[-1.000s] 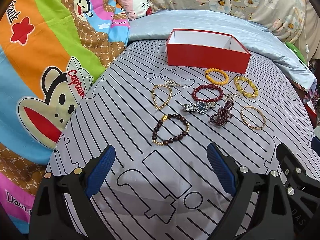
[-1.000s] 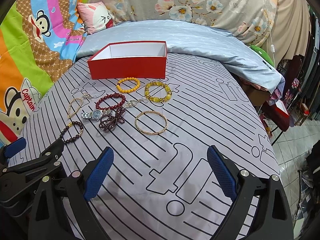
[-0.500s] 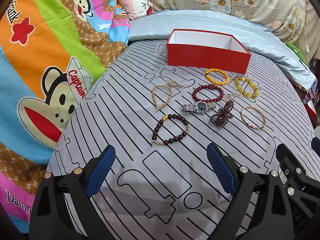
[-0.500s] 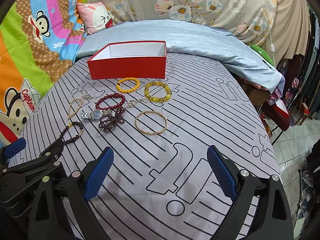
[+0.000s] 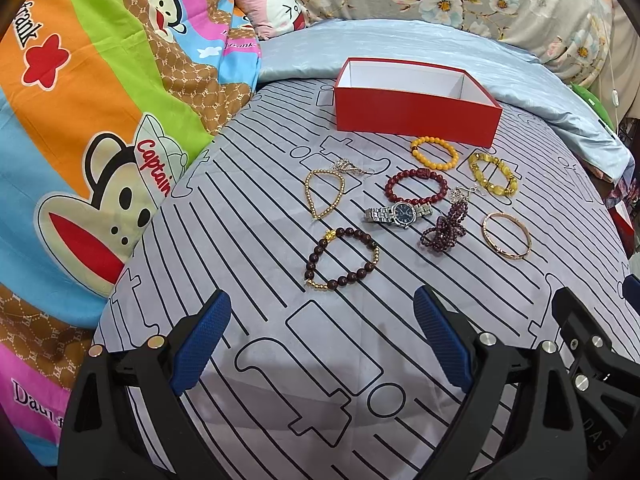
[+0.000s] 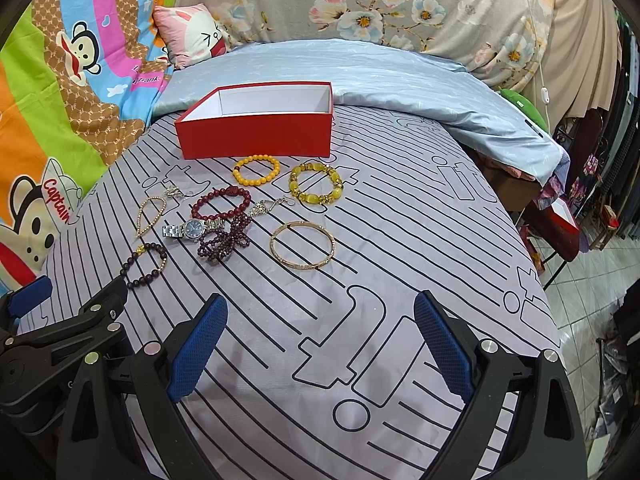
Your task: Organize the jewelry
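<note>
An open red box (image 5: 416,114) (image 6: 256,136), white inside and empty as far as I see, stands on the striped grey bedsheet. In front of it lie several pieces: an orange bead bracelet (image 5: 434,154), a yellow bead bracelet (image 5: 493,174), a dark red bead bracelet (image 5: 416,186), a silver watch (image 5: 400,212), a purple bead strand (image 5: 444,230), a gold bangle (image 6: 302,245), a gold bead chain (image 5: 323,194) and a brown bead bracelet (image 5: 342,258). My left gripper (image 5: 320,344) is open and empty, short of the brown bracelet. My right gripper (image 6: 320,344) is open and empty, short of the bangle.
A cartoon monkey quilt (image 5: 80,140) rises on the left. A light blue duvet (image 6: 380,76) and a pink pillow (image 6: 192,34) lie behind the box. The bed's edge drops off at right toward a tiled floor (image 6: 592,280) with clutter.
</note>
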`<state>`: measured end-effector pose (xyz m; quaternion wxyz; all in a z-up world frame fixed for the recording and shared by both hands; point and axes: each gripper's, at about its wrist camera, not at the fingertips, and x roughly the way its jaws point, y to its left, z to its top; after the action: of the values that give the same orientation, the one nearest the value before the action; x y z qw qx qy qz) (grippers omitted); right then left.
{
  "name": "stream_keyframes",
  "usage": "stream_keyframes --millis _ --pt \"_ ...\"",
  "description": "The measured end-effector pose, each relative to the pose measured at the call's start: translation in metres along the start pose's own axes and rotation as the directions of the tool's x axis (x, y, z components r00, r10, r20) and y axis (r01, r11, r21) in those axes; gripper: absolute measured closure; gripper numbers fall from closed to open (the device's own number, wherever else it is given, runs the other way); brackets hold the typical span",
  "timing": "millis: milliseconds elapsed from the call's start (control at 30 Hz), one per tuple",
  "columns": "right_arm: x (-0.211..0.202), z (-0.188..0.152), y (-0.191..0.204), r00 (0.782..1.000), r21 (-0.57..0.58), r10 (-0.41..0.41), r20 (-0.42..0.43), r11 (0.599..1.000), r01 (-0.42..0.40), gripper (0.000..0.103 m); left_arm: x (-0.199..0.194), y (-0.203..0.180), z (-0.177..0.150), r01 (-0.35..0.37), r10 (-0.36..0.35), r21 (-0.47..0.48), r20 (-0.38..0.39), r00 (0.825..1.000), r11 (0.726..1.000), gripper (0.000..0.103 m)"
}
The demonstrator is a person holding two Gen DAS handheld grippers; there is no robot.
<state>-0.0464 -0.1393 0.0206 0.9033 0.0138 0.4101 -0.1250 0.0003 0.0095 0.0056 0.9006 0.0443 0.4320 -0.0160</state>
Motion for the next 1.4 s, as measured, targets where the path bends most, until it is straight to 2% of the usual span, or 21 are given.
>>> stream_keyframes --millis 1100,1233,1400 --pt "0.001 -0.001 0.0 1.0 0.001 0.007 -0.001 1.0 -0.007 0.013 0.002 -0.001 -0.005 0.008 -0.008 -0.007 -0.001 1.0 1.0 0.015" --pt "0.009 -0.002 -0.001 1.0 0.002 0.008 -0.011 1.0 -0.008 0.013 0.013 0.007 -0.006 0.035 -0.036 -0.038 -0.015 0.999 0.999 0.015" --pt "0.024 -0.004 -0.011 0.999 0.033 0.009 -0.041 0.999 -0.008 0.013 0.035 0.031 -0.001 -0.006 0.003 -0.098 -0.024 1.0 0.995 0.015"
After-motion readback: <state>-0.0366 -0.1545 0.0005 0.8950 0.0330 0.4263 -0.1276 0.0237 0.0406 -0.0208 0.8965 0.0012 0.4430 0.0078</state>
